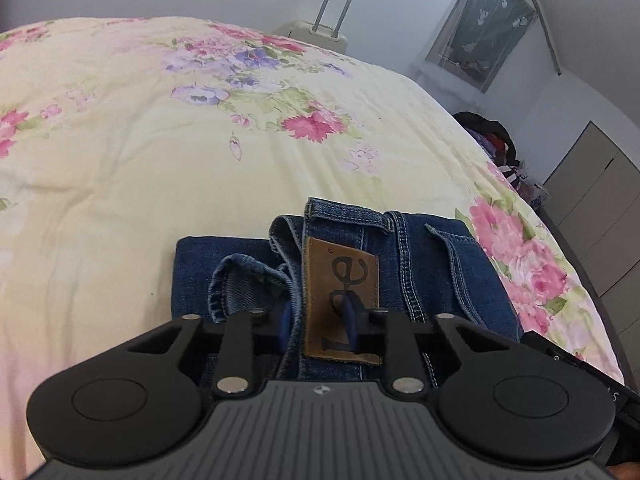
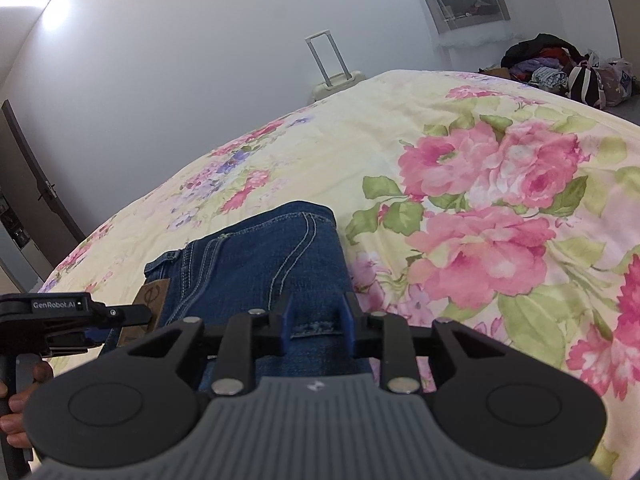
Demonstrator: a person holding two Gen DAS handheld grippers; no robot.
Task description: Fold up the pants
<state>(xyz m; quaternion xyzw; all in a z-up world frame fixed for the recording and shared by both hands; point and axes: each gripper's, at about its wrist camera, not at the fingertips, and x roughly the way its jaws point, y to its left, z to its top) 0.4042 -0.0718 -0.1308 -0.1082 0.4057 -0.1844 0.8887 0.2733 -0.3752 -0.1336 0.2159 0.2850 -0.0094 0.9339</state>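
Note:
The blue jeans [image 1: 436,264] lie folded into a compact bundle on the floral bedspread [image 1: 160,152], brown leather waistband patch [image 1: 340,280] up. My left gripper [image 1: 318,320] is open, its blue fingers straddling the waistband and patch at the bundle's near edge. In the right wrist view the jeans [image 2: 260,252] lie in front of my right gripper [image 2: 318,316], which is open over the near edge of the denim. The left gripper [image 2: 80,316] shows at that view's left edge, by the patch [image 2: 152,300].
A cream suitcase [image 1: 316,36] with raised handle stands beyond the bed's far side. A pile of clothes and bags [image 2: 560,68] sits on the floor to the right. Grey drawers [image 1: 592,200] stand at the right, a dark door [image 2: 28,200] at the left.

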